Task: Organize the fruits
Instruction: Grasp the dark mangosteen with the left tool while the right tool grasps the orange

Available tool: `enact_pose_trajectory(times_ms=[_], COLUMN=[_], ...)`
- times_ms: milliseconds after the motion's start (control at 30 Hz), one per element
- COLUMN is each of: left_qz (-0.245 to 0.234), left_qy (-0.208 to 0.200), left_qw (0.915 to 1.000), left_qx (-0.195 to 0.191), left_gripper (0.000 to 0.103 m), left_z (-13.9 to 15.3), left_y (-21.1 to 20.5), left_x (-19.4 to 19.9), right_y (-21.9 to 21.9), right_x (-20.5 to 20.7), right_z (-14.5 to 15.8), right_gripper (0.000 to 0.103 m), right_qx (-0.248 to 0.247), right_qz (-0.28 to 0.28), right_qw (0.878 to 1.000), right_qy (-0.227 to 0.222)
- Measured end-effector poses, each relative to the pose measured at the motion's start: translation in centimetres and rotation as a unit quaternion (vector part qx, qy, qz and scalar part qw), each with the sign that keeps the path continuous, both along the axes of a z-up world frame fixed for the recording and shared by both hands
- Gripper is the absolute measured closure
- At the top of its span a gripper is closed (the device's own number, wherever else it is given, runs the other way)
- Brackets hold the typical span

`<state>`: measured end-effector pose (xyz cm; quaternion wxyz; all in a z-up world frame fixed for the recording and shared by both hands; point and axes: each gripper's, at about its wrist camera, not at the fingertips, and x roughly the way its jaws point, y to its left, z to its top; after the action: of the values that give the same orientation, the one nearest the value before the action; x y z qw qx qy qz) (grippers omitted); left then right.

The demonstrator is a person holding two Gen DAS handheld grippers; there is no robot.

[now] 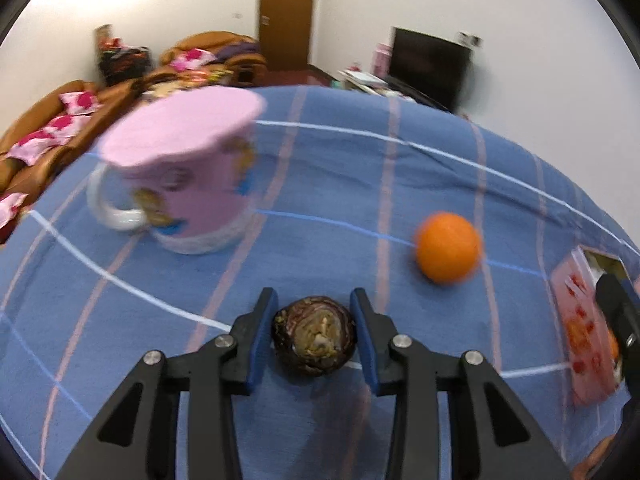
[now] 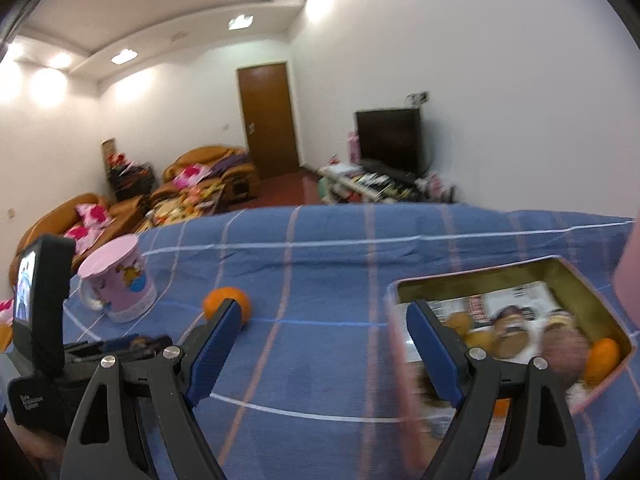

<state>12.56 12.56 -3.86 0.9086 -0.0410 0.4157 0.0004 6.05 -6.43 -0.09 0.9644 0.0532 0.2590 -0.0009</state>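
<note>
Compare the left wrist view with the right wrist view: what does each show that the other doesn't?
Left wrist only: the dark purple fruit framed closely between the left gripper fingers.
Right wrist only: the inside of the box, holding several fruits, and the right gripper wide open with nothing between its fingers.
Both: the pink mug, the loose orange, the blue checked cloth, plus the door and TV behind.

A dark purple-brown fruit (image 1: 314,338) sits on the blue cloth, its cut, yellowish end facing up. A round orange (image 1: 448,253) lies off to its right, well apart. A pink box (image 2: 404,384) with a gold inside holds more fruit: a small orange one (image 2: 604,360) in the corner and blurry brown ones (image 2: 510,334).
</note>
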Motion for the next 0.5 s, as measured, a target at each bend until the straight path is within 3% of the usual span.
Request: enact_pose_trajectory(times_ms=[133, 400, 500], left_qz=[0.029, 0.07, 0.071], left_qy=[-0.002, 0.004, 0.012], left_qw=[0.9995, 0.9975, 0.9973], left_qx=[-0.011, 0.012, 0.011], left_gripper=[0.064, 0.064, 0.064], left_z=[-0.3, -0.8, -1.0], left_y=[1.1, 2.2, 2.3], left_x=[0.1, 0.3, 0.8], right_y=[2.7, 6.3, 7.1], right_x=[3.7, 9.7, 10.9], right_z=[-1.1, -3.1, -3.7], right_gripper=[0.017, 0.018, 0.029], right_qx=[0.01, 0.003, -0.001], right_qz=[0.044, 0.064, 0.071], right_qw=[0.998, 0.99, 0.986], right_qy=[0.054, 0.127, 0.15])
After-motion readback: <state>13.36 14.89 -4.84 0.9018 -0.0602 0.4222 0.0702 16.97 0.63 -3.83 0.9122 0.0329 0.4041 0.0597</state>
